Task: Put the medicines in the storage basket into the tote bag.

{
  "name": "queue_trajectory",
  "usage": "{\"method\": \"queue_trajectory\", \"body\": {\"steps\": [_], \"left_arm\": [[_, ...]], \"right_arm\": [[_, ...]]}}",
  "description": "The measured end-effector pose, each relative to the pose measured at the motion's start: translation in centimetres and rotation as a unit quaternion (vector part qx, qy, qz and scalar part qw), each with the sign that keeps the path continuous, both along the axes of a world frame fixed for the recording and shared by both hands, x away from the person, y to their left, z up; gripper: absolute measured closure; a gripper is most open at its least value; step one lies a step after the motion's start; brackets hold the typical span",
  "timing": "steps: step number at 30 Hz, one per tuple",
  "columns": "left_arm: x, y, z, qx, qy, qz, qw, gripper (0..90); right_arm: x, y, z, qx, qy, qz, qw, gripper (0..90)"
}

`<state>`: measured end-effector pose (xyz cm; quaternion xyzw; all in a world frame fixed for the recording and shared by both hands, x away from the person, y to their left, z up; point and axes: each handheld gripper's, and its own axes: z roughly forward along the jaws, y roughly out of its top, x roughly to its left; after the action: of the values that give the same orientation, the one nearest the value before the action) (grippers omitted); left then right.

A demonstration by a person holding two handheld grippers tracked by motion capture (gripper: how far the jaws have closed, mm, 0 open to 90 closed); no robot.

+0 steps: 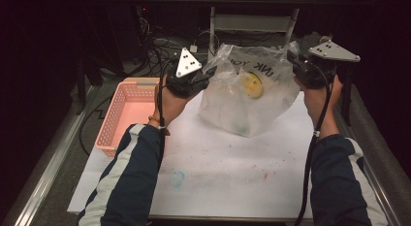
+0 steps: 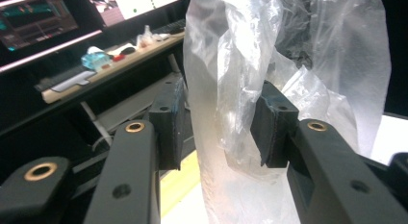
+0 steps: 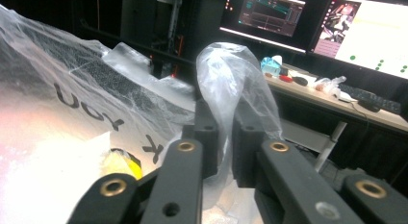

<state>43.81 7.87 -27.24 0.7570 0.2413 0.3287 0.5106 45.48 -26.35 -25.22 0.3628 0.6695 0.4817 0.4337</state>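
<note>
High view: clear plastic bag (image 1: 249, 92) sits on the white tabletop (image 1: 218, 163), toward its far half, held up between two tools with its bottom resting on the surface. Something yellow (image 1: 252, 84) lies inside, partly veiled by the film. Left tool (image 1: 207, 76) meets the bag's left upper edge; in the left gripper view its jaws stand apart with a fold of film hanging between them, the right pad (image 2: 274, 123) touching plastic, the left pad (image 2: 168, 120) clear of it, so no real pinch there. Right tool (image 3: 225, 137) is nearly closed on a thin twist of the bag's rim, though a narrow gap shows between the pads. Risk, as I judge it: with one side loose, the bag could sag left and close its mouth, or the thin twist could slide out of the right jaws if the hands pull apart. Pink basket (image 1: 127, 112) stands just left of the left hand, near the tabletop's left edge. Near half of the tabletop lies open; the far edge is close behind the bag, with cables and a frame beyond.
</note>
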Motion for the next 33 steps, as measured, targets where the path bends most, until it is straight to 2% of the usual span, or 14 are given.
{"method": "queue_trajectory", "body": {"steps": [4,8,10,16,19,24,32,33], "left_arm": [[0.2,-0.6,-0.3,0.013,0.003,0.004,0.9999,57.5],[0.3,-1.0,-0.4,0.019,0.000,0.005,0.9998,57.7],[0.3,-1.0,-0.4,0.021,0.000,0.004,0.9998,57.6],[0.1,-0.5,-0.4,0.022,0.003,0.009,0.9997,57.6],[-0.3,-0.1,-0.4,0.021,0.000,0.008,0.9997,57.5],[-0.8,0.5,-0.2,0.025,-0.004,0.008,0.9997,56.1],[-1.2,1.4,0.1,0.025,-0.005,0.004,0.9997,47.4],[-1.2,1.4,0.1,0.026,-0.008,0.008,0.9996,42.6]], "right_arm": [[0.0,-0.2,-0.3,-0.001,0.007,-0.003,1.0000,80.9],[-0.1,-0.5,-0.5,0.001,0.013,0.001,0.9999,71.7],[-0.3,-0.5,-0.4,-0.011,0.007,0.002,0.9999,65.2],[-0.9,-0.2,-0.5,-0.015,0.001,0.018,0.9997,54.8],[-1.1,0.2,-0.6,-0.018,-0.003,0.014,0.9997,48.0],[-2.0,0.9,0.0,-0.024,-0.031,0.011,0.9992,38.3],[-2.5,1.3,1.1,-0.019,-0.036,0.026,0.9988,26.8],[-2.6,1.4,1.2,-0.018,-0.035,0.031,0.9988,25.4]]}}
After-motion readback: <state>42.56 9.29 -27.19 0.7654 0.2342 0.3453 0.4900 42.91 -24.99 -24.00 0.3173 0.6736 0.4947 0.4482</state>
